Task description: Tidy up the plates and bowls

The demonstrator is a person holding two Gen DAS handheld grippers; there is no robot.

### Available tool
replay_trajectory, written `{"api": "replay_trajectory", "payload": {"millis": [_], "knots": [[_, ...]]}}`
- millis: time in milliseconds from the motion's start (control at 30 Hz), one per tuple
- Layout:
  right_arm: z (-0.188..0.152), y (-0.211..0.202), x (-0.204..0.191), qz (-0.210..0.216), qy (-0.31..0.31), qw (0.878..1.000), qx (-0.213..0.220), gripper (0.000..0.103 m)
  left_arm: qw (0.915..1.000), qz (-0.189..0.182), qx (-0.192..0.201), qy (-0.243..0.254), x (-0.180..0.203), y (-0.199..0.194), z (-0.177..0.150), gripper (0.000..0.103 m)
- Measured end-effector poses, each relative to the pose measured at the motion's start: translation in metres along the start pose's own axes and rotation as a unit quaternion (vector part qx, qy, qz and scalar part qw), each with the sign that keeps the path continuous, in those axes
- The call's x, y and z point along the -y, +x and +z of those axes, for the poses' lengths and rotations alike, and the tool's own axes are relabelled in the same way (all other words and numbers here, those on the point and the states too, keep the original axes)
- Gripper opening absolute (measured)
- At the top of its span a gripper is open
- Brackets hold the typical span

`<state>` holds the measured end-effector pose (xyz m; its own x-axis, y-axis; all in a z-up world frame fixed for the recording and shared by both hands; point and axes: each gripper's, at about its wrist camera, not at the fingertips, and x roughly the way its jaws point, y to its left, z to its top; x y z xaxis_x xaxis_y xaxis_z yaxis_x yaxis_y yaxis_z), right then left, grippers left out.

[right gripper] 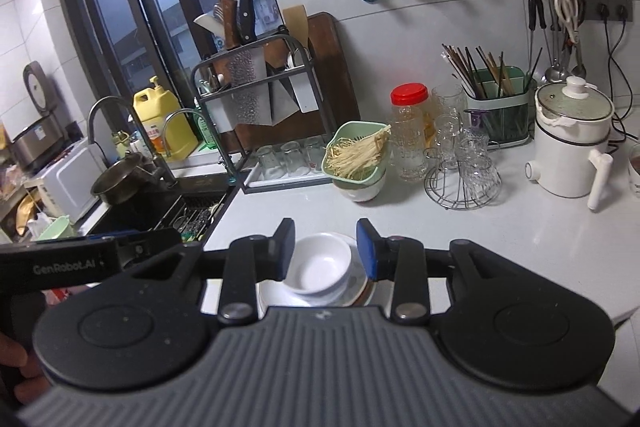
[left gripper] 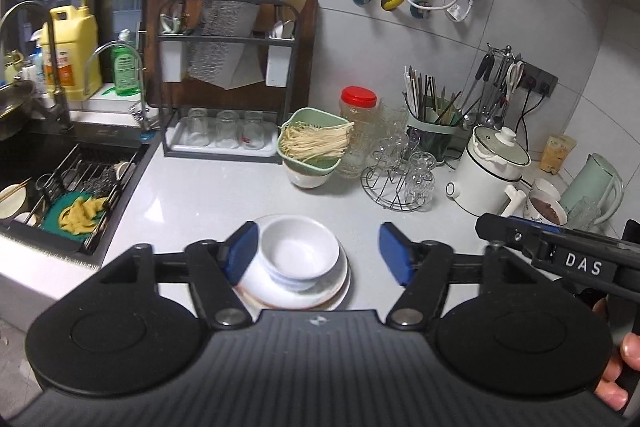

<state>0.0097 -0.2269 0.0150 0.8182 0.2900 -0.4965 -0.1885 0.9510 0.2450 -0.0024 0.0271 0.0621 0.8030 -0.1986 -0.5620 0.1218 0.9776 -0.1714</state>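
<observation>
**Bowl stack on plates, lower centre**

Bowls (left gripper: 298, 253) are sitting nested on plates (left gripper: 336, 287) on the counter (left gripper: 208, 195). Left gripper (left gripper: 318, 253) is hanging over them, jaws wide apart, gripping nothing. Right gripper (right gripper: 326, 249) is hovering likewise, jaws narrower, empty. Both are framing the stack; neither looks clearly nearer.

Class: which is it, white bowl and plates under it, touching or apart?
Touching. The left wrist view shows the white bowl sitting directly on the plates, no gap.

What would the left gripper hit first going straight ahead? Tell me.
Most likely the white bowl stacked on the plates, which sits just ahead of the open left gripper, nearer its left finger. Depth is hard to judge.
</observation>
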Motion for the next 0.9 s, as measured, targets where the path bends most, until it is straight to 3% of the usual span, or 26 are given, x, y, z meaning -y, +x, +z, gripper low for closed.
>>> {"api": "replay_trajectory", "payload": {"millis": [67,133,500,900], "knots": [[-0.010,-0.009,0.001,-0.001,-0.004,1.000,0.005,0.076,0.9999,0.011,-0.001,-0.001,0.003,-0.009,-0.012,0.091],[-0.019,-0.018,0.003,-0.003,-0.004,1.000,0.009,0.086,0.9995,0.028,-0.003,0.010,0.008,-0.017,-0.024,0.096],[-0.062,-0.048,0.004,-0.015,-0.011,1.000,-0.009,0.086,0.9982,0.049,-0.032,0.015,0.019,-0.046,-0.080,0.100],[-0.082,-0.063,-0.003,-0.021,-0.008,1.000,0.006,0.086,0.9977,0.055,-0.033,0.021,0.012,-0.057,-0.097,0.100]]}}
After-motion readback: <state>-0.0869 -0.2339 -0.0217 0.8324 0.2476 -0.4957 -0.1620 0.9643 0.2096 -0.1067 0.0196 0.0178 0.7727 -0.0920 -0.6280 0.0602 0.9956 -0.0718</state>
